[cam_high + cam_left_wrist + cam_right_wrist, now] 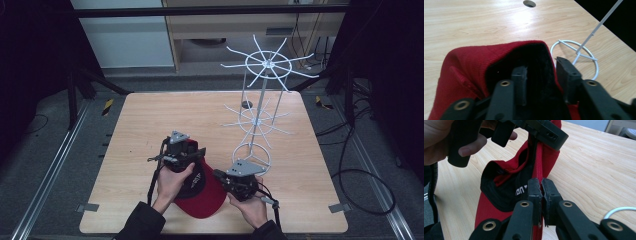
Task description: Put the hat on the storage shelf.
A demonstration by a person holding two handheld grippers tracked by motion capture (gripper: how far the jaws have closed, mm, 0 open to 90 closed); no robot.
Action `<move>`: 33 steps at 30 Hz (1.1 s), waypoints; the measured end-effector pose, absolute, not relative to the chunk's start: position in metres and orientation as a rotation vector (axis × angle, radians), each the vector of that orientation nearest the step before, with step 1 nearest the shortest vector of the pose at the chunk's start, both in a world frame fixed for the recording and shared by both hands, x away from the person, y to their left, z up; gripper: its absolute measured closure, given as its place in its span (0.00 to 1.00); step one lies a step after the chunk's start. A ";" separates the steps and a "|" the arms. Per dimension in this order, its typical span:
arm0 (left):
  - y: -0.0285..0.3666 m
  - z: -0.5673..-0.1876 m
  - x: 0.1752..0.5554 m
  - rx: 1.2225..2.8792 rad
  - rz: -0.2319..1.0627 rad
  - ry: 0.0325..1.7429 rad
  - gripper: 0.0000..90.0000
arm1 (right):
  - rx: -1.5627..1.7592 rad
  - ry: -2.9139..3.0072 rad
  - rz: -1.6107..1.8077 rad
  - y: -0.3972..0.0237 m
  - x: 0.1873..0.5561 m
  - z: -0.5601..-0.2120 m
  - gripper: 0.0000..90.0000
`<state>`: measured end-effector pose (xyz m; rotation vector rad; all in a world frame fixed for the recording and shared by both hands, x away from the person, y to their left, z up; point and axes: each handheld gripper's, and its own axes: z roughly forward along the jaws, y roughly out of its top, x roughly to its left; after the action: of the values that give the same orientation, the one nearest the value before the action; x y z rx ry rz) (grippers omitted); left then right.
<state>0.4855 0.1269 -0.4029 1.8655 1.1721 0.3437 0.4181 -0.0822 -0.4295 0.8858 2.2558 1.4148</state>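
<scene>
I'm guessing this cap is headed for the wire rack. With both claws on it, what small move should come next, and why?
Probably lift the cap off the table and carry it toward the rack. The right claw is pinched shut on its edge, the left claw reaches inside the crown with jaws apart, and the rack's hooks look bare.

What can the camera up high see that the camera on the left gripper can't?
The high view alone takes in the white rack's spoked tiers, both hands, and the right gripper at the cap. The left gripper view alone looks into the cap's black lining, with one jaw inside and one outside its edge. Both show the red cap, the rack's ring base and the wooden table.
</scene>
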 end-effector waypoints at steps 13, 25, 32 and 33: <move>0.129 -0.394 0.481 1.848 0.353 1.156 0.93 | 0.913 2.270 1.543 -0.091 0.422 -0.425 0.78; 0.154 -0.350 0.473 1.744 0.459 1.082 0.94 | 0.878 2.241 1.674 -0.098 0.415 -0.409 0.62; 0.162 -0.339 0.470 1.692 0.491 1.056 0.94 | 0.876 2.304 1.633 -0.088 0.417 -0.421 0.55; 0.163 -0.338 0.471 1.695 0.493 1.059 0.94 | 0.870 2.317 1.631 -0.085 0.417 -0.424 0.53</move>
<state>0.4706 0.1632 -0.3384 1.6954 1.0594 0.4931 0.4172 -0.0847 -0.4239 0.8698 2.3167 1.6313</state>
